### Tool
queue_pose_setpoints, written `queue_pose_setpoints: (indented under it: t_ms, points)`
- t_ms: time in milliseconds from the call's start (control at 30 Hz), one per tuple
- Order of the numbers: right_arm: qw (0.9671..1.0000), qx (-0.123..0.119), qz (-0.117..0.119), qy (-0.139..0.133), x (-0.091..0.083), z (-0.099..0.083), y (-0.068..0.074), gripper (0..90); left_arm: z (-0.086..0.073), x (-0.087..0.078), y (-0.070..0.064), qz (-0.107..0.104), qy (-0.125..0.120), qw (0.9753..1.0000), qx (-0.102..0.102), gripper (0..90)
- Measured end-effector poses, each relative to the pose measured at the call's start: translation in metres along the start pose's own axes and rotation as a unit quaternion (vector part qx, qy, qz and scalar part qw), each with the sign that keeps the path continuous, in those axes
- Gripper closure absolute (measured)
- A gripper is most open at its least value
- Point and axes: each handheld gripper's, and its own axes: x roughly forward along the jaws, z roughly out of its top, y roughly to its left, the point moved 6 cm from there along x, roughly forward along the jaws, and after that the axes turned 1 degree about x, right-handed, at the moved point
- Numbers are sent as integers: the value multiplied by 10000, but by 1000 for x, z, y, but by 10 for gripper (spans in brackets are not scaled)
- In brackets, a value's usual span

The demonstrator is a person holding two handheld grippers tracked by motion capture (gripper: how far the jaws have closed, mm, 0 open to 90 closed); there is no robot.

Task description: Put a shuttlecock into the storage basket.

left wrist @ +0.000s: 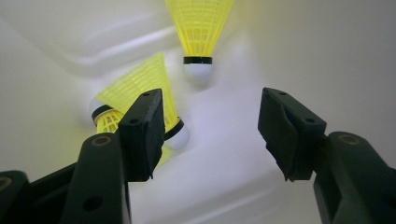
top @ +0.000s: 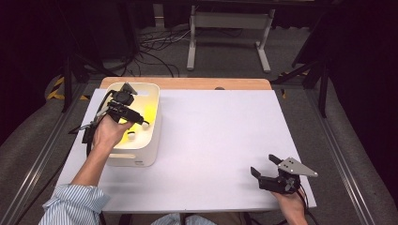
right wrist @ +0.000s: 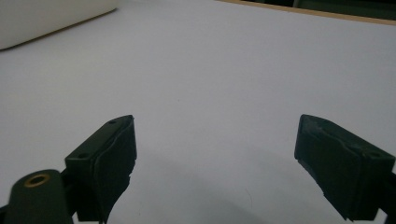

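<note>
We work at a white table (top: pixel 211 140), where a white bin (top: pixel 155 123) stands at the left and our left gripper (top: pixel 139 120) reaches down into it; this looks like the reaching step of picking a shuttlecock out of the bin. In the left gripper view the jaws stand apart with nothing between them, released and not yet grasping. Ahead of them, against the far bin wall (left wrist: pixel 303 51), one yellow shuttlecock (left wrist: pixel 199 32) stands with its white cork down, roughly midway between the jaws but beyond their tips. Nearer, just behind the left-hand jaw, a second shuttlecock (left wrist: pixel 135 86) lies tilted with its cork toward the bin floor, and part of a third shows beneath it. We judge the next move calls for pushing forward until one skirt or cork sits between the pads, then closing gently, since the mesh skirts look light and easily crushed. Our right gripper (top: pixel 265 171) rests well apart at the near right of the table, its jaws spread wide over bare surface, holding nothing.
</note>
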Motion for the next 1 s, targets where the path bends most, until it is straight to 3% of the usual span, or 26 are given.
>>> queue_pose_setpoints:
  t_ms: [1000]
  points:
    - [10000,-5,27,3,1,0,1,134,-6,-29,2,144,-230,9995,142,409]
